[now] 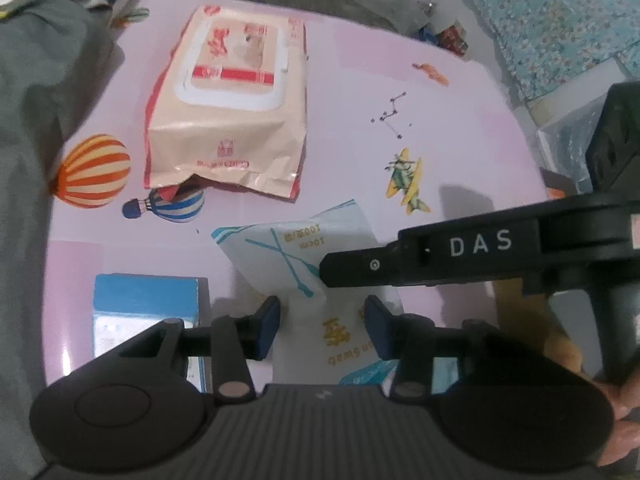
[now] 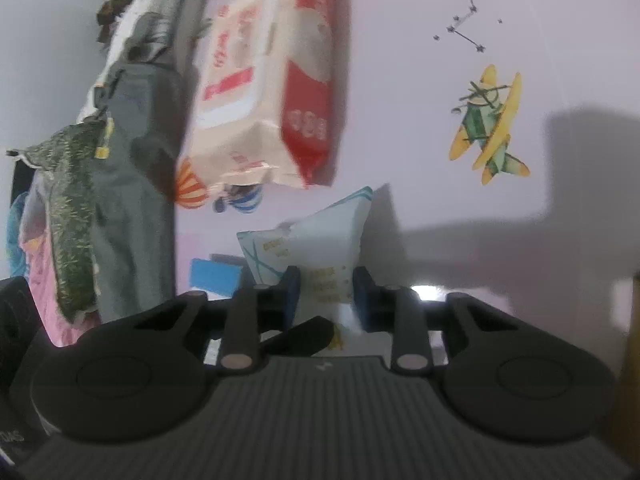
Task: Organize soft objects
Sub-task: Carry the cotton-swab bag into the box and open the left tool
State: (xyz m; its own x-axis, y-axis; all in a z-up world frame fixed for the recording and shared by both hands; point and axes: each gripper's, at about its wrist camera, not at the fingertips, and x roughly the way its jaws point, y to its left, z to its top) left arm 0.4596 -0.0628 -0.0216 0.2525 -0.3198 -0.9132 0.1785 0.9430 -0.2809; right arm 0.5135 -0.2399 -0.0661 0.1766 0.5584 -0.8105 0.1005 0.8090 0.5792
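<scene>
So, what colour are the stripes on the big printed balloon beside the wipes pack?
Orange and cream stripes on the balloon; the left wrist view shows it best.

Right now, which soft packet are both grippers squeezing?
The small white cotton swab packet with teal lines. The fingers of both grippers pinch it. The big beige and red wipes pack lies untouched further back on the pink table.

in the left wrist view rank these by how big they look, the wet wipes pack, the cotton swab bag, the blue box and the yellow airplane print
1. wet wipes pack
2. cotton swab bag, partly hidden by both grippers
3. blue box, partly hidden, so its place against the bag is unsure
4. yellow airplane print
</scene>
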